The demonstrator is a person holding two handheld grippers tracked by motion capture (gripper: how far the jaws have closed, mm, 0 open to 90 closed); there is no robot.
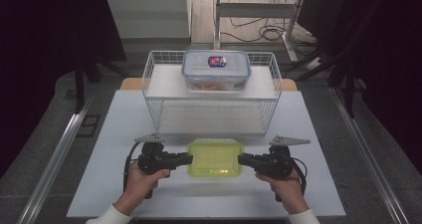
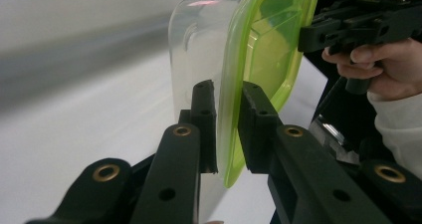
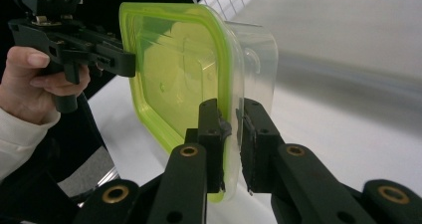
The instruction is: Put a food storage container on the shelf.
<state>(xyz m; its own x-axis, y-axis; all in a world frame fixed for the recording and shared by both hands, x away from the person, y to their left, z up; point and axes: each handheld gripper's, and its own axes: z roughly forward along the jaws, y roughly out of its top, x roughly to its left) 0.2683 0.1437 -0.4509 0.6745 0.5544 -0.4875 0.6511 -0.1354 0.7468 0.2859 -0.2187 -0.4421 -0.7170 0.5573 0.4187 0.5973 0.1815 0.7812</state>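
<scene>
Each pair of jaws pinched an end rim of the green-lidded container (image 1: 215, 158), left gripper (image 1: 187, 158) opposite right gripper (image 1: 242, 159) (balancing it level); beyond them stood the wire basket (image 1: 149, 92).
</scene>
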